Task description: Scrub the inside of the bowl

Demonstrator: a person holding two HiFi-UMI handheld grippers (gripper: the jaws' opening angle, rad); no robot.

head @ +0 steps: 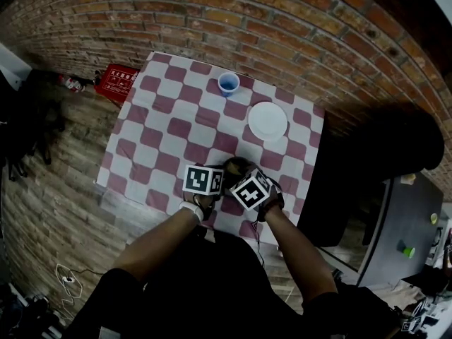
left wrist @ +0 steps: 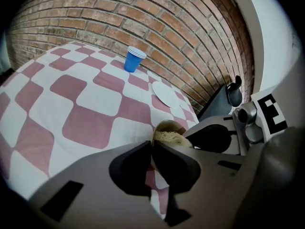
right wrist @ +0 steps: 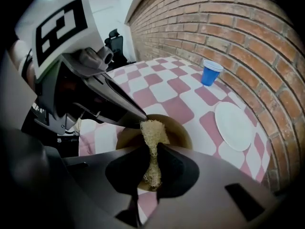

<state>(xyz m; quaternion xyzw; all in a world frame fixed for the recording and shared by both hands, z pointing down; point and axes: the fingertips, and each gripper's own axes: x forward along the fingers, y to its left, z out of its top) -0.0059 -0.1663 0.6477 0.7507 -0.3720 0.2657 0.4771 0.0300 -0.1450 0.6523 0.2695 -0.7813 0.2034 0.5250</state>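
Note:
A brown bowl [right wrist: 180, 130] stands on the checked tablecloth [left wrist: 90, 104] near the table's front edge; in the head view the bowl [head: 235, 165] shows dark between the two marker cubes. My left gripper [left wrist: 151, 149] is shut on the bowl's near rim, and the right gripper view shows the left gripper [right wrist: 139, 121] pinching that rim. My right gripper [right wrist: 151, 152] is shut on a straw-coloured loofah scrubber [right wrist: 152, 130] and points steeply down. The scrubber's free end reaches into the bowl. The left gripper view shows the scrubber [left wrist: 170, 137] inside the bowl [left wrist: 164, 126].
A blue cup [head: 228, 83] stands at the table's far edge by the brick wall. A white plate [head: 268, 121] lies to the right, beyond the bowl. A dark desk [head: 395, 224] sits off the table's right side.

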